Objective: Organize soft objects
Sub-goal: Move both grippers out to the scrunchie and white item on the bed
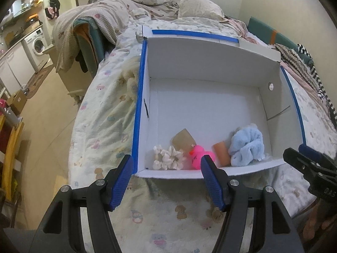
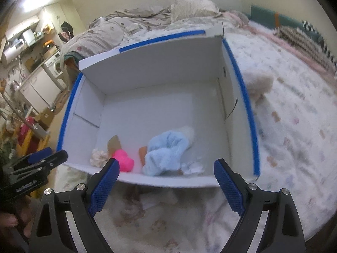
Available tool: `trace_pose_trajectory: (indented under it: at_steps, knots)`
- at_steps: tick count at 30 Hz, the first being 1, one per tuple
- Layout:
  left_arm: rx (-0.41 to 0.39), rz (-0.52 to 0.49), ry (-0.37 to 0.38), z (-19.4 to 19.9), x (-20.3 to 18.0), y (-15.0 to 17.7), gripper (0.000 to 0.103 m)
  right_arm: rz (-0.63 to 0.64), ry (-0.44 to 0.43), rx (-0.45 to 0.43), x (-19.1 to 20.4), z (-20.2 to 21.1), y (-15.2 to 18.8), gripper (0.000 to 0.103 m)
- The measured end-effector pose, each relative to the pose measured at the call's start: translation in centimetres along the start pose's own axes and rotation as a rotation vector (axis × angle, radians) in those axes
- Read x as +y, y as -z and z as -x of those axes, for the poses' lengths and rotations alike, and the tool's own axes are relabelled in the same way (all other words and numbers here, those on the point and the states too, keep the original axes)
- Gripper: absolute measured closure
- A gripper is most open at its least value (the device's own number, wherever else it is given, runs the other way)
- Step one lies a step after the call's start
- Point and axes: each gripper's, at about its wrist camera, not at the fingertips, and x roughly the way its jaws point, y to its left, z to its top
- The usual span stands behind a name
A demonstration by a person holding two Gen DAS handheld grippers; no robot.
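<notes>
Left wrist view: left gripper [image 1: 166, 168] spread, holding nothing, hovering at the near wall of the white box [image 1: 210, 48]; cream scrunchie [image 1: 167, 157], pink duck [image 1: 200, 157] and blue cloth [image 1: 246, 147] lie inside.

Right wrist view: right gripper [image 2: 165, 172] spread and empty too. A fluffy beige toy [image 2: 260, 84] sits on the bed beside the box; I'd grab it low.

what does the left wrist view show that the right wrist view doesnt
Only the left wrist view: a washing machine seen clearly, and the orange block in full. Only the right wrist view: crumpled white paper by the box's near wall. Both: the white box, pink toy, blue cloth, cream scrunchie, and both the left gripper and right gripper open and empty.
</notes>
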Motion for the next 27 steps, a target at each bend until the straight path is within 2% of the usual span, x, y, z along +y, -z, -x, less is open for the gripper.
trace_pose_trajectory:
  at_steps: [11,21,27]
  knots:
    - [0.021,0.021,0.005,0.3,0.4,2.0,0.040,-0.036,-0.019,0.024,0.5,0.8,2.6,0.006]
    - [0.094,0.001,-0.009,-1.0,0.3,3.6,0.040,-0.062,-0.036,0.097,0.5,-0.4,3.5,0.006]
    - [0.132,-0.003,-0.022,-2.2,0.3,3.9,0.040,-0.123,-0.025,0.152,-0.6,-1.5,3.9,0.006]
